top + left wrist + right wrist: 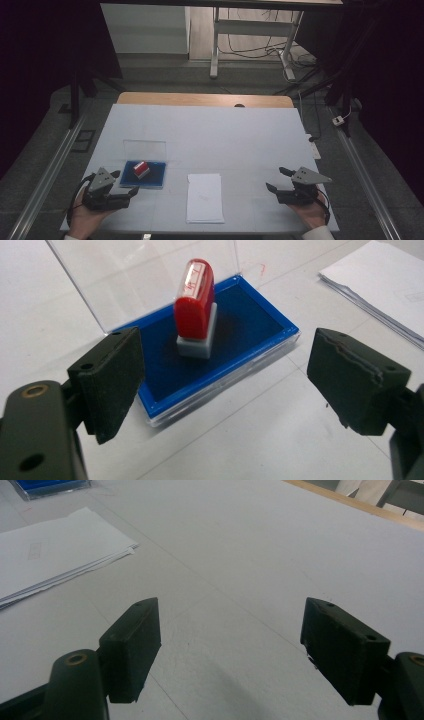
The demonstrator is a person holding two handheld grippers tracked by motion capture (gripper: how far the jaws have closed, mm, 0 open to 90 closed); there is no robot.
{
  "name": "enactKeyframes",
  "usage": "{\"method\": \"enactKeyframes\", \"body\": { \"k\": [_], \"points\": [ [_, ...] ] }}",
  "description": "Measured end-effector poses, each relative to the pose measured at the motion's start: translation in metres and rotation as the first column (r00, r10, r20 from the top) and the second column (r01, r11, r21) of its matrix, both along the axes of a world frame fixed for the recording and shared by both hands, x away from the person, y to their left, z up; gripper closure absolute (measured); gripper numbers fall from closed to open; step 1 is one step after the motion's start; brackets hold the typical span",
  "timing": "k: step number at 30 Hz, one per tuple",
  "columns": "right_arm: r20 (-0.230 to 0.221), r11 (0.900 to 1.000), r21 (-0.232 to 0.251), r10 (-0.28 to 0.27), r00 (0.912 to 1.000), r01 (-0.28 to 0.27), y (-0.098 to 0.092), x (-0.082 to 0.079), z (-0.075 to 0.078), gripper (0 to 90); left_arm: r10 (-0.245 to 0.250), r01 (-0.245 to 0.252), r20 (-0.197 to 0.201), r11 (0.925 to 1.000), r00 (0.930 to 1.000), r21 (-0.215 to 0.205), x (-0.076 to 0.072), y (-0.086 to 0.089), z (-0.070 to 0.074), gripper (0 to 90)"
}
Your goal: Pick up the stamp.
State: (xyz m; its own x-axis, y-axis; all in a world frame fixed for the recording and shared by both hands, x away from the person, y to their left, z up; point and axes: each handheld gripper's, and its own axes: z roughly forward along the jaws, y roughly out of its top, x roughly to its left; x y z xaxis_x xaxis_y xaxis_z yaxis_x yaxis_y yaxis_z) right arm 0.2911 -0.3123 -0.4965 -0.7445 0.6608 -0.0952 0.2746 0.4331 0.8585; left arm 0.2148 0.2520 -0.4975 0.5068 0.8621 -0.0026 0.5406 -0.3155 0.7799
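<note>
Left gripper (125, 183) jaws wide apart, hand low; right gripper (279, 179) likewise gaping, empty.

A: What surrounds the work area?
B: A dim room: grey floor (165, 75), black curtains (45, 60) both sides.
A: Furniture?
B: A white-legged desk frame (250, 30) behind, cables (260, 50) trailing beneath.

Red-handled stamp (195, 307) upright in blue ink-pad tray (260, 340), clear lid (145, 275) raised behind; white paper stack (205, 197) right of tray on bench (240, 135).
</note>
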Motion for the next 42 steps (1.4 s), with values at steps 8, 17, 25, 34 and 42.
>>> {"method": "enactKeyframes", "body": {
  "k": [8,17,25,34,42],
  "points": [
    [0.001,1.000,0.011,-0.003,1.0000,0.003,-0.002,0.001,-0.001,24.2,-0.018,0.018,0.010,0.9997,0.9998,0.015,0.004,0.004,0.017,16.8],
    [-0.009,1.000,0.012,-0.009,0.9999,0.010,-0.004,0.001,-0.001,25.0,-0.081,0.081,0.005,0.9942,0.9967,0.071,0.021,-0.002,0.026,18.1],
    [-0.004,1.000,-0.012,0.001,1.0000,-0.001,0.004,-0.002,-0.001,25.3,-0.125,0.126,-0.013,0.9828,0.9920,0.135,0.031,-0.007,0.032,19.2],
    [-0.010,1.000,-0.011,0.002,0.9999,-0.002,0.003,-0.007,-0.002,25.8,-0.150,0.163,-0.084,0.9685,0.9852,0.188,0.055,-0.016,0.034,21.3],
    [-0.020,1.000,-0.016,-0.003,0.9998,0.002,0.003,-0.005,-0.005,26.0,-0.118,0.142,-0.135,0.9728,0.9839,0.183,0.076,-0.019,0.028,25.7]
  ]
}}
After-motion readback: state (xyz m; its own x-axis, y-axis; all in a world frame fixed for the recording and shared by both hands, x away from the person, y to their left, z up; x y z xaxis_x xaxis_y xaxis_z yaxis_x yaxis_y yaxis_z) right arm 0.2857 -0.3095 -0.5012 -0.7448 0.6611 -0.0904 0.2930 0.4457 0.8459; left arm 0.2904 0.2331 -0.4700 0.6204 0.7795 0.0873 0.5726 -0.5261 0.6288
